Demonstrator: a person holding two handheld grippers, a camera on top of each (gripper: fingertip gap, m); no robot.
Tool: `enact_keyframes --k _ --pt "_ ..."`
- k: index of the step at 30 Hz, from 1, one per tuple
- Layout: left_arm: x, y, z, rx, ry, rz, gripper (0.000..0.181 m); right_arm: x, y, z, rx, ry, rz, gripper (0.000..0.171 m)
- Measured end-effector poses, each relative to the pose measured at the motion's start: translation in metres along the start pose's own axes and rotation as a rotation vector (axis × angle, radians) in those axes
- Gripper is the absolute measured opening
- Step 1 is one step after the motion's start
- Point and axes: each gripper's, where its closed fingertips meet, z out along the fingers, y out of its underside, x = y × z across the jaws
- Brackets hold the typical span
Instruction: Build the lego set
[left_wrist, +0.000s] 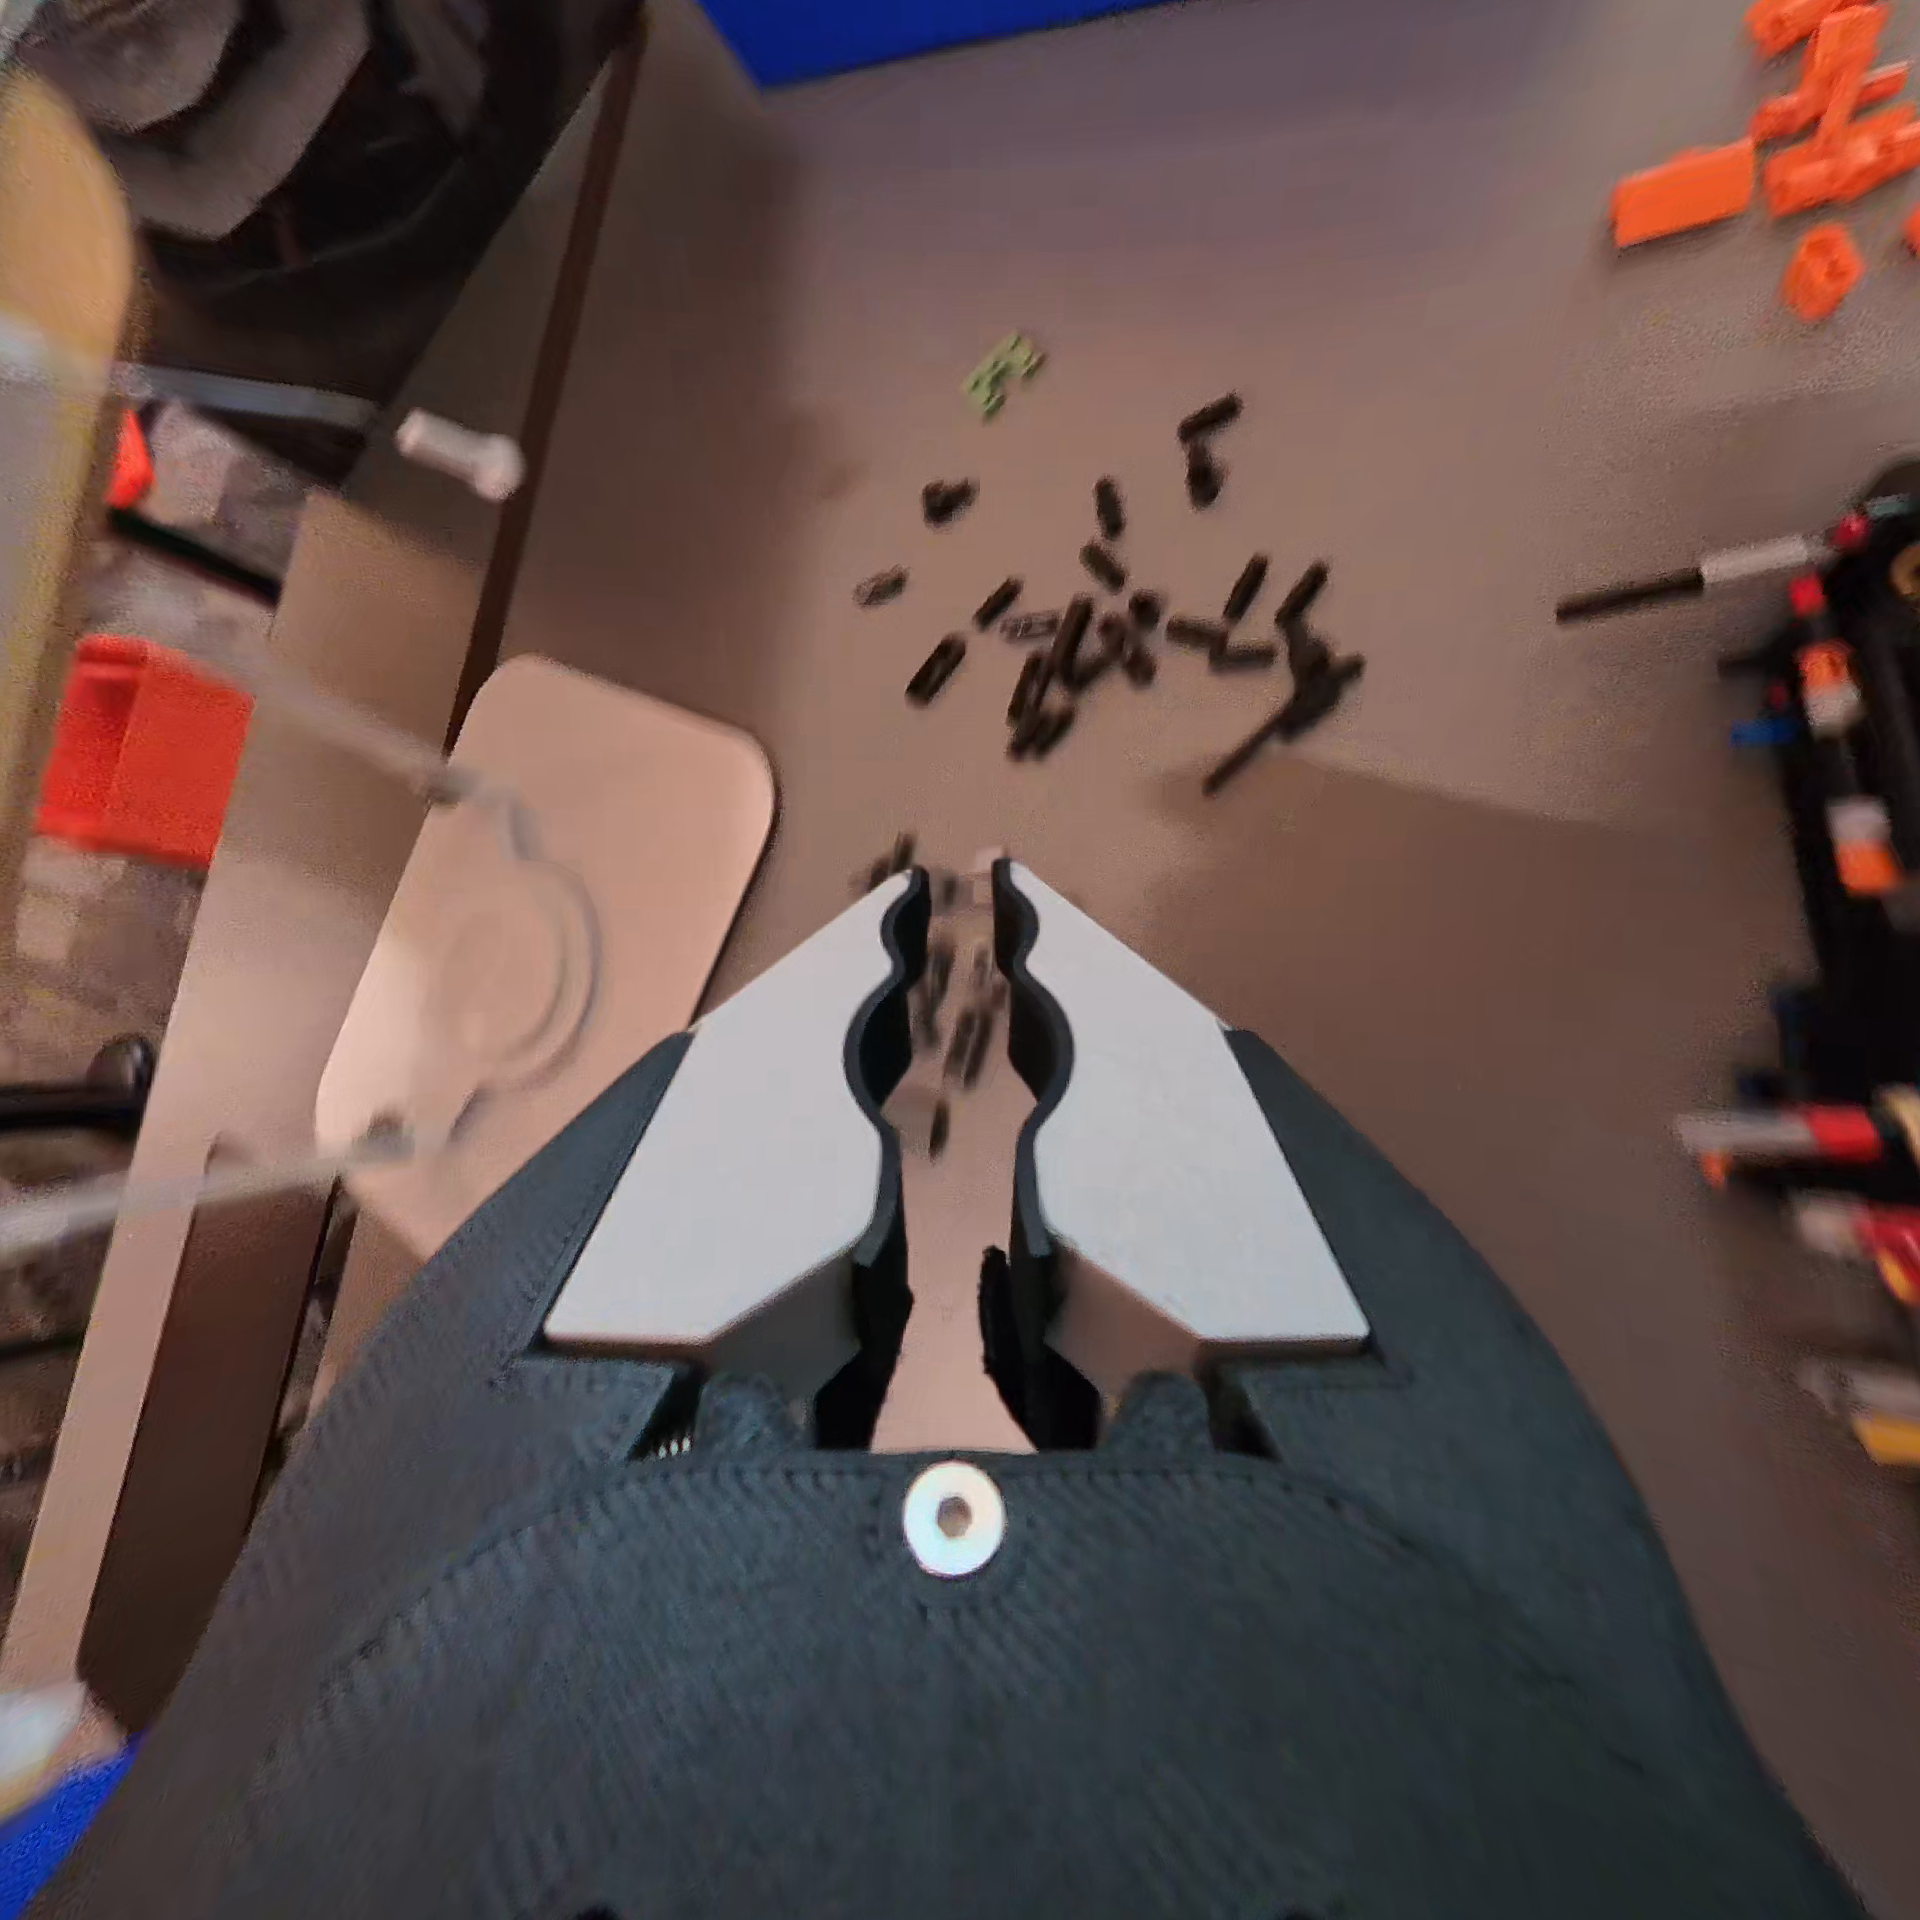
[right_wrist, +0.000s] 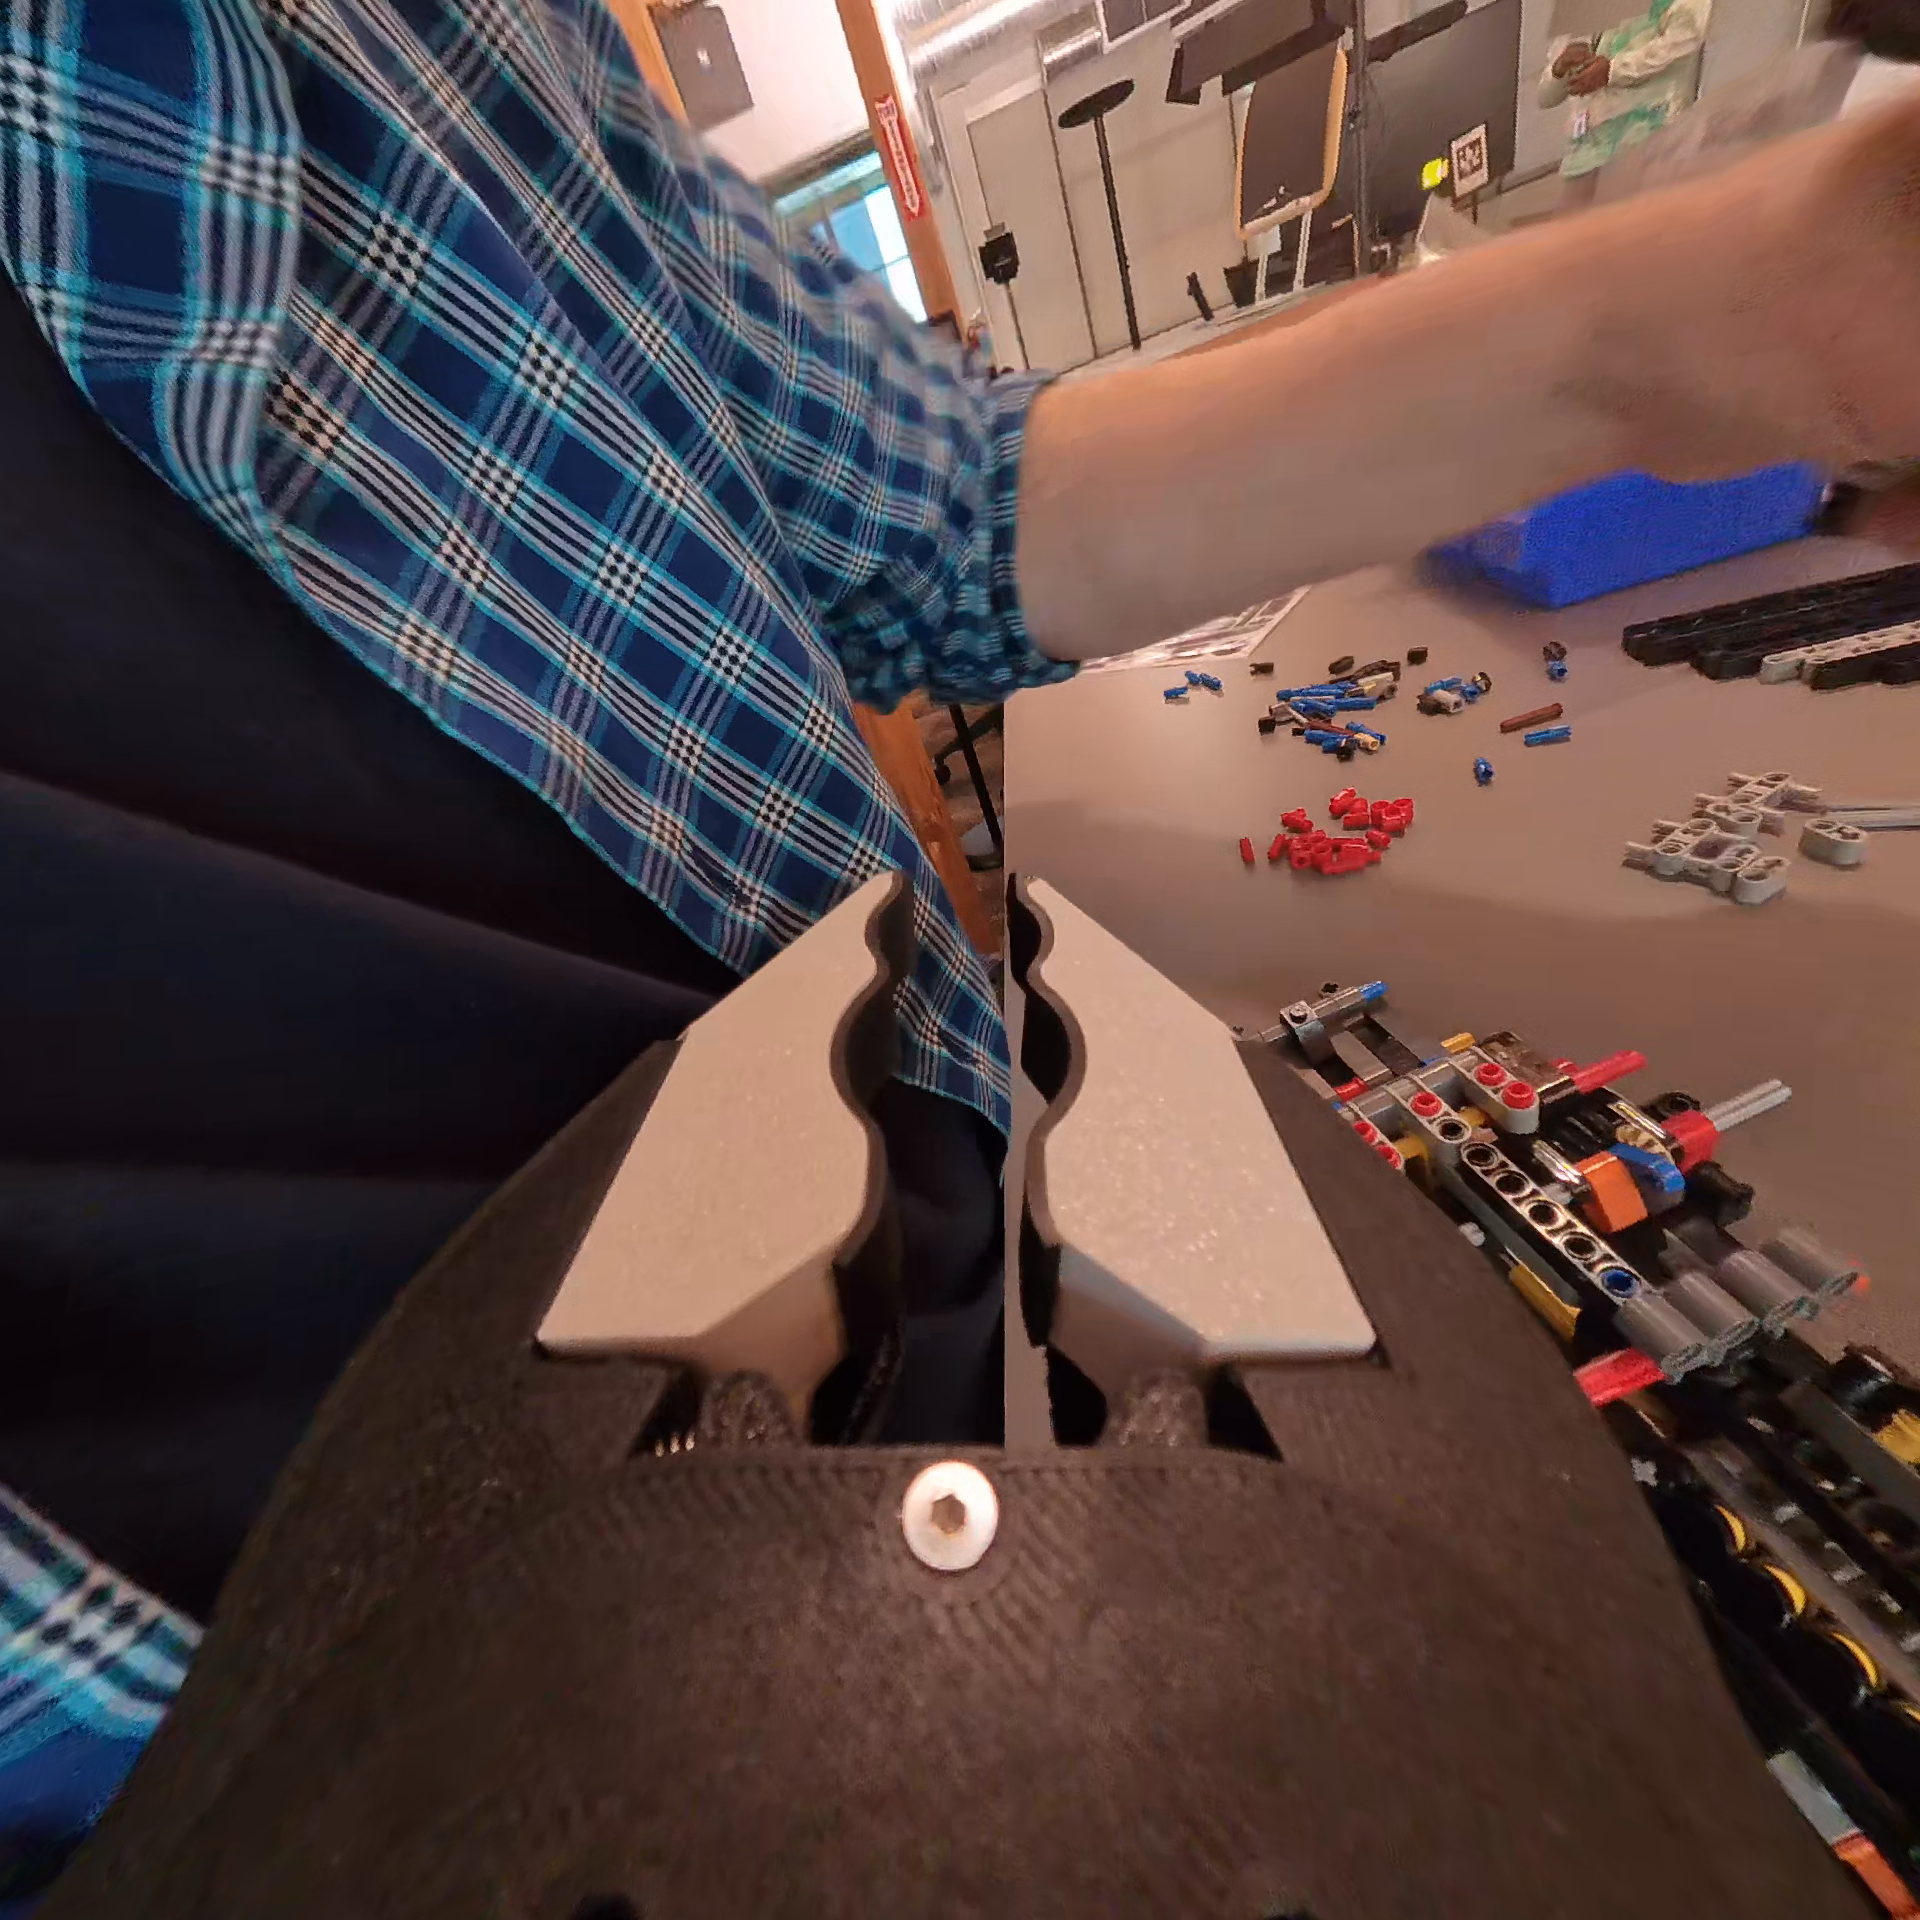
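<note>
My left gripper hangs over the grey-brown table, jaws a narrow way apart and empty. Several small black pins lie scattered just beyond and under its fingertips. The partly built model, black with red and grey parts, shows at the right edge of the left wrist view. In the right wrist view the model lies right of my right gripper. That gripper is open and empty at the table's near edge, pointing towards a person's plaid shirt.
Orange parts, a green piece and a blue bin lie farther off. Red pins, blue pins, grey connectors and black beams lie on the table. A bare forearm reaches over them.
</note>
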Motion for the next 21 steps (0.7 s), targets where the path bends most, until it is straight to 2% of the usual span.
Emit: enact_keyframes --k 3,5,10,15,21 --pt "-0.014 0.050 -0.064 -0.073 -0.091 -0.073 0.006 0.000 -0.002 -0.001 0.017 -0.009 0.010 0.015" --pt "-0.016 0.097 -0.105 -0.162 -0.135 -0.144 0.005 -0.001 -0.003 0.000 0.021 -0.018 0.016 0.015" --pt "0.006 0.209 -0.182 -0.363 -0.196 -0.324 0.007 -0.005 -0.002 0.004 0.018 -0.038 0.025 0.015" --pt "0.030 0.280 -0.212 -0.485 -0.197 -0.407 0.004 -0.006 0.002 0.009 -0.004 -0.037 0.021 0.015" --pt "0.038 0.323 -0.215 -0.505 -0.190 -0.512 0.008 -0.005 0.005 0.011 -0.023 -0.028 0.014 0.015"
